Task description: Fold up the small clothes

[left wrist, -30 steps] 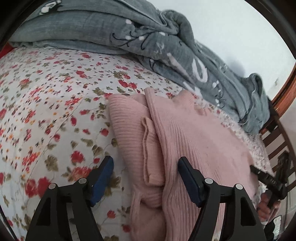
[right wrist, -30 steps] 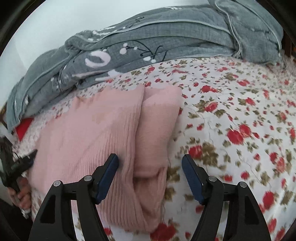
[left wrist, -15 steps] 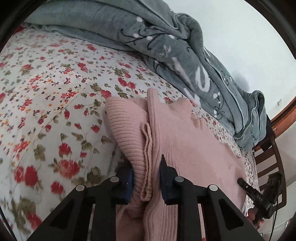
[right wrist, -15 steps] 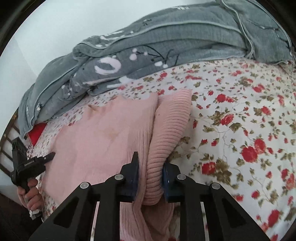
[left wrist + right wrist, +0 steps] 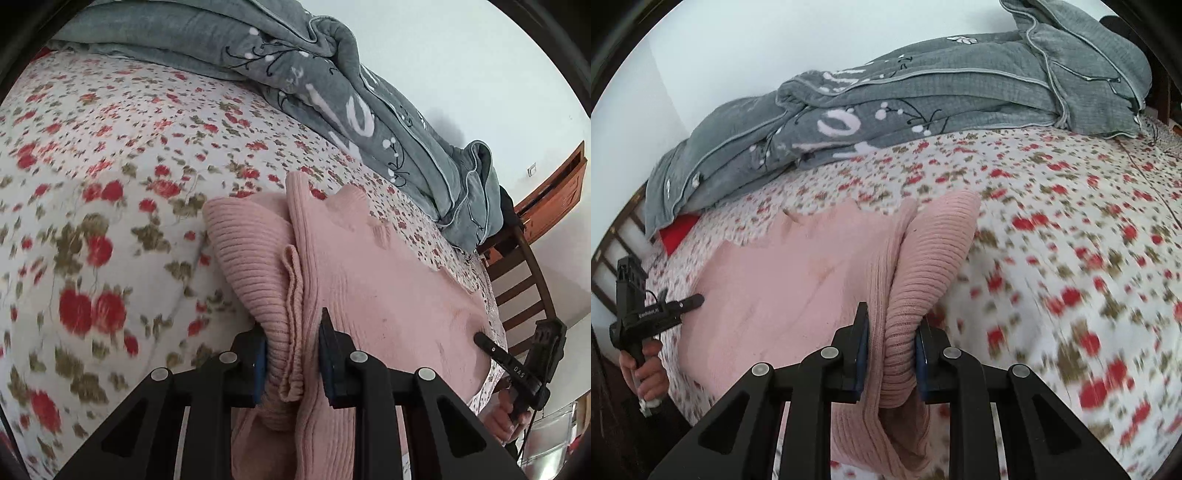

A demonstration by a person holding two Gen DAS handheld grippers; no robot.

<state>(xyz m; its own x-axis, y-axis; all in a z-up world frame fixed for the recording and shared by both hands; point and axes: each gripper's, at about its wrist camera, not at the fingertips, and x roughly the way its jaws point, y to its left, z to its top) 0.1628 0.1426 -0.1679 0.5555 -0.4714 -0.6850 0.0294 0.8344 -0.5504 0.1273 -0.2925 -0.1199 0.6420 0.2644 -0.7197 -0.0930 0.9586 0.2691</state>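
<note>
A pink ribbed sweater lies spread on the floral bedsheet, with its sleeves folded in along both sides. My left gripper is shut on the bunched left side fold, and knit bulges between its blue pads. In the right wrist view my right gripper is shut on the opposite side fold of the sweater, which rises off the sheet towards the jaws. Each view shows the other gripper at the sweater's far edge, with a hand on its handle: the right one and the left one.
A rumpled grey quilt is heaped along the back of the bed against a white wall. The floral sheet stretches wide beside the sweater. Wooden slats stand at the bed's end. Something red peeks from under the quilt.
Both grippers went from wide open astride the sweater's side folds to shut on them. They then pulled the gripped folds up and along, and the sheet now blurs.
</note>
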